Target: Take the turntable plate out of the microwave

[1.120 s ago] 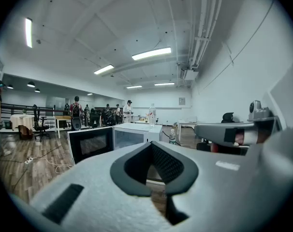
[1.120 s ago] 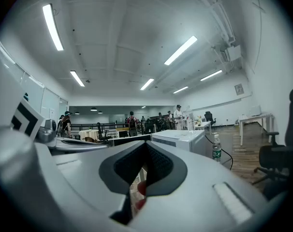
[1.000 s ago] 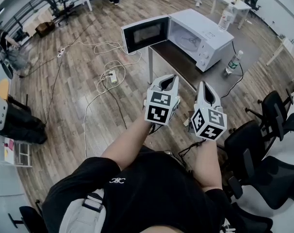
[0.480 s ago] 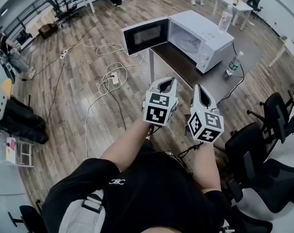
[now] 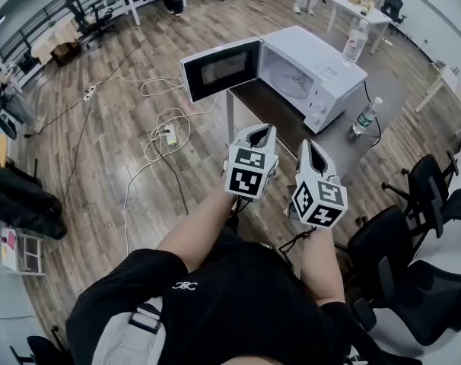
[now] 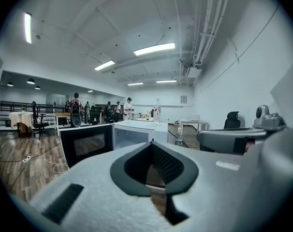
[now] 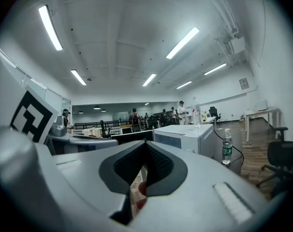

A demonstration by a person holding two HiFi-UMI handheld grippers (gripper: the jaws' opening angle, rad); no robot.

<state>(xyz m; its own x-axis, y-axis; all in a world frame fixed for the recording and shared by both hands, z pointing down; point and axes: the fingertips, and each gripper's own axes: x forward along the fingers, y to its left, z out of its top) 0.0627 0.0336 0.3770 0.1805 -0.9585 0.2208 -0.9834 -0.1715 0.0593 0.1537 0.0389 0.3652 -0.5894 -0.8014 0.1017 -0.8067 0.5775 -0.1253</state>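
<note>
Both closed and empty, left gripper (image 5: 262, 128) and right gripper (image 5: 309, 144) point toward the microwave (image 5: 316, 65).

The grey right tongs (image 7: 145, 144) have their jaws together. Beyond, a white box-shaped microwave (image 7: 185, 135) stands on the dark surface (image 7: 232, 167), near a clear plastic water bottle (image 7: 227, 148).

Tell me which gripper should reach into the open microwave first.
Left, marginally. The left gripper sits in line with the open cavity of the microwave, clear of the door; the right gripper faces the control-panel side. Both are shut and empty, short of the opening.
</note>
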